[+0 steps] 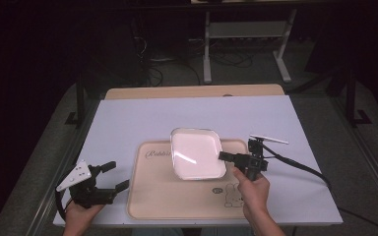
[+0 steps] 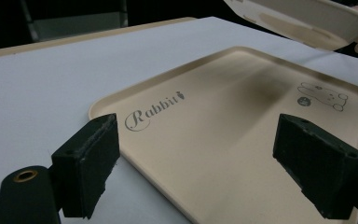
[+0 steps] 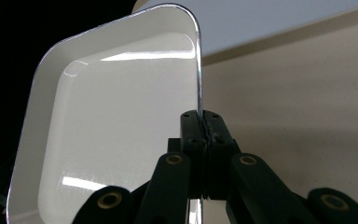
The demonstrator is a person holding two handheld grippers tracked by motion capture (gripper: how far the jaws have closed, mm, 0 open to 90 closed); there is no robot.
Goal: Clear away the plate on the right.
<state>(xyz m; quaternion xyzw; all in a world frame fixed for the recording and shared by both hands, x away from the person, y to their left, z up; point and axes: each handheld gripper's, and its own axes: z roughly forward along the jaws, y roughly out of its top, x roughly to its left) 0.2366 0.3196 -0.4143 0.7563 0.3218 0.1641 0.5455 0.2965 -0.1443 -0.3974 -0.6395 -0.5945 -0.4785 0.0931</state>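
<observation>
The white plate [image 2: 303,21] is cut off by the top edge, hiding the tray's [image 1: 147,196] middle

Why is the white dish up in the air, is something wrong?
The white dish isn't lying flat: the right gripper pinches its rim and holds it lifted above the tan tray. Nothing looks spilled or broken.

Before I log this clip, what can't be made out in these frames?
- High view: the tray print under the white plate, which covers the end of the word.
- Left gripper view: the plate's far part, cut by the top edge.
- Right gripper view: the plate's underside and the rim inside the right gripper.
</observation>
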